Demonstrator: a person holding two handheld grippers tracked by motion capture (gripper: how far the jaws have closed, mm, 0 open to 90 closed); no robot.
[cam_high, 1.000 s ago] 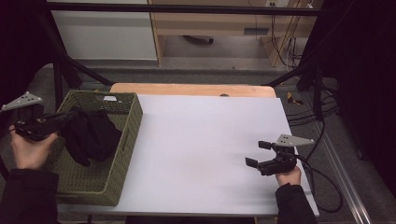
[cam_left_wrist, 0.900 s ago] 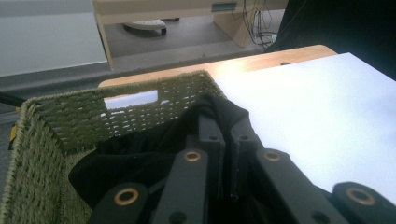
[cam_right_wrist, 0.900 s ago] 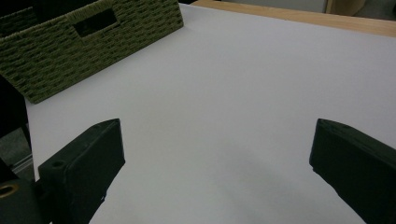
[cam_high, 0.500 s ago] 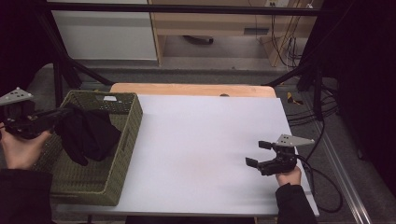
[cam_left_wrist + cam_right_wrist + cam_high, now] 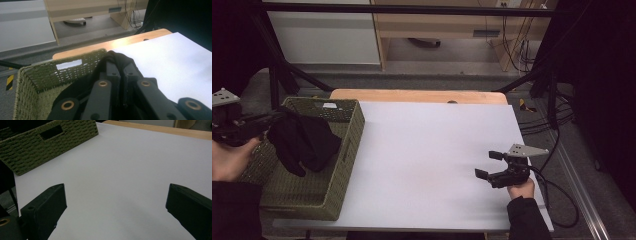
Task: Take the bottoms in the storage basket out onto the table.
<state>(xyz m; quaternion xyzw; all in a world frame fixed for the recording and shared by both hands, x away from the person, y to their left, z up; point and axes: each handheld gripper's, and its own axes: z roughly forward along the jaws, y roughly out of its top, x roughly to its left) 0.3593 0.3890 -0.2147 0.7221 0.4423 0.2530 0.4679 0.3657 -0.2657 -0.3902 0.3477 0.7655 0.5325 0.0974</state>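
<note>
A black cloth point(image 5: 304, 142) hangs partly over the left side of a green woven basket point(image 5: 347, 150) at the table's left. My left gripper point(image 5: 276, 118) is shut on the cloth's top edge and holds it up from the left. In the left gripper view the closed jaws pinch the black cloth point(image 5: 120, 57) above the basket point(image 5: 40, 75). My right gripper point(image 5: 488, 164) rests open near the front right of the white table point(image 5: 427, 150), with nothing between its fingers. The right gripper view has the right gripper point(image 5: 116, 205) wide apart over bare white surface.
The basket point(image 5: 50, 142) has a handle slot in its near end wall. A wooden strip point(image 5: 417, 95) runs along the table's far edge. Cables point(image 5: 557, 195) trail off the right side. A dark frame point(image 5: 277, 75) stands behind the basket.
My left gripper has risen and drawn leftward, and the black cloth has lifted higher out of the basket with it. The right gripper has stayed where it was.
</note>
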